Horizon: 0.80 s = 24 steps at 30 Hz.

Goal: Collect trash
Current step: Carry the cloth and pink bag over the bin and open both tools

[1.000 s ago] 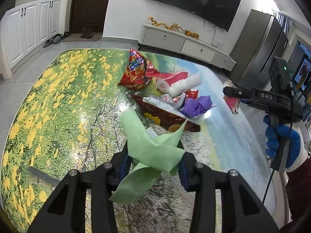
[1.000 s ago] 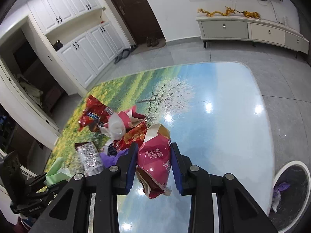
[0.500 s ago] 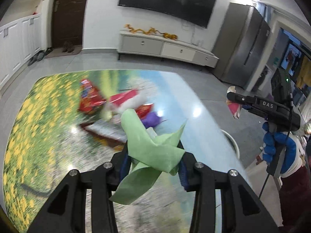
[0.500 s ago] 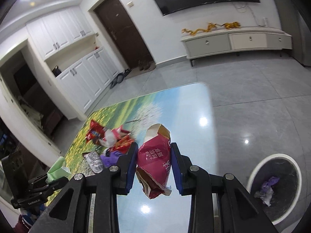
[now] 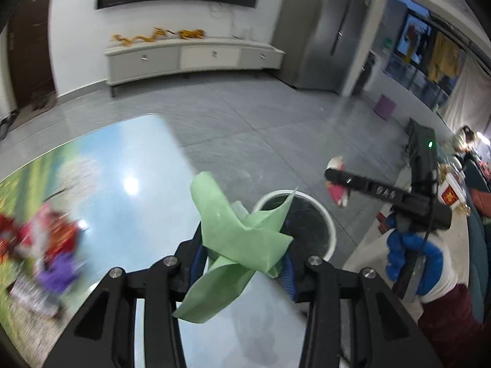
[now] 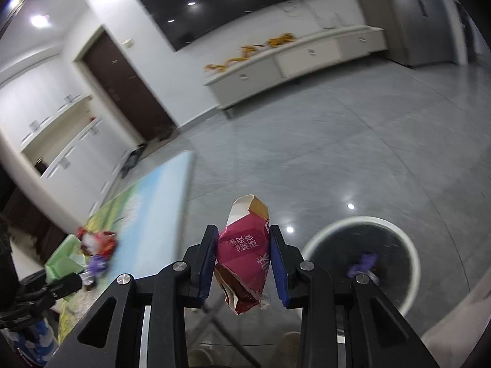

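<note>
The right hand-held gripper (image 6: 242, 263) is clamped on a red packet (image 6: 245, 254), the left hand-held gripper (image 5: 242, 260) on green paper (image 5: 236, 239). Best to get each fully above the bin (image 6: 408, 251) on the floor before letting go, as light scraps drift.

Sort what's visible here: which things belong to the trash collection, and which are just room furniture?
Part of the job:
- green paper in left gripper
- red packet in right gripper
- trash bin
- wrapper pile on table

Just there:
- television
- low cabinet
- door
</note>
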{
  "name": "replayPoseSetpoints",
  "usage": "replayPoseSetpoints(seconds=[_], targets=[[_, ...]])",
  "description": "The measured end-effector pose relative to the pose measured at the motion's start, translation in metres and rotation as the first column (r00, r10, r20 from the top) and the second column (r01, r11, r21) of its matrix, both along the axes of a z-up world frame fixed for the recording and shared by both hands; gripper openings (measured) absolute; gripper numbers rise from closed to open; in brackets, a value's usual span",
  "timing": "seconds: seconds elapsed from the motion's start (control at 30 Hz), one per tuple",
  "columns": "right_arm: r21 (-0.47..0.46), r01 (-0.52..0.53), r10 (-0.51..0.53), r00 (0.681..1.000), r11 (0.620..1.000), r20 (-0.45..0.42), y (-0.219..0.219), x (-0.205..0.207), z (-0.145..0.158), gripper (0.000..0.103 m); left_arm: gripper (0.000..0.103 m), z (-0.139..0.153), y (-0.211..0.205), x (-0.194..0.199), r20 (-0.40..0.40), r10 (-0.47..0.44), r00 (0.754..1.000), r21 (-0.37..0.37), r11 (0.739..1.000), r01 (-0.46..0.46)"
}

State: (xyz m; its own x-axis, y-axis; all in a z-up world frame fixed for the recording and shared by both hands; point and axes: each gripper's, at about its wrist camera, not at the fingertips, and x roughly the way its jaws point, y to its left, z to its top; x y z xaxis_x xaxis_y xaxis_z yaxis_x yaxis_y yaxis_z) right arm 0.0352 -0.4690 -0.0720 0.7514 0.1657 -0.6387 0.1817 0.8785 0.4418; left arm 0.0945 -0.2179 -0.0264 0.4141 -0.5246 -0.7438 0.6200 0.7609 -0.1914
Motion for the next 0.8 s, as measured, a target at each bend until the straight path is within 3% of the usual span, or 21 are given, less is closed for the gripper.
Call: replayPoseSetpoints(seconds=[0.23,0.4,0.5,0.6,0.8], targets=[[0.025,0.101,-0.098,0.991,0.995,-0.091,-0.056,-0.005,-0.044,0.032,0.042,-0.026,-0.099,0.03,-0.075,-0.076,0.994,0.034,0.996,0.079],[0.046,0.147,-0.139,0.979,0.988,-0.152,-0.08,-0.007,-0.076,0.034,0.05,-0.045,-0.147,0.041,-0.12,-0.099,0.988,0.038,0.994,0.104],[0.049,0.17,-0.159,0.972,0.984,-0.174,-0.089,-0.01,-0.089,0.036,0.052,-0.056,-0.165,0.046,-0.162,-0.105,0.981,0.019,0.994,0.109],[0.049,0.196,-0.184,0.966,0.979,-0.184,-0.094,-0.014,-0.094,0.045,0.06,-0.062,-0.174,0.052,-0.182,-0.1,0.978,-0.002,0.995,0.101],[0.035,0.218,-0.208,0.96,0.975,-0.185,-0.093,-0.024,-0.091,0.046,0.06,-0.06,-0.177,0.052,-0.179,-0.087,0.98,-0.011,0.996,0.086]])
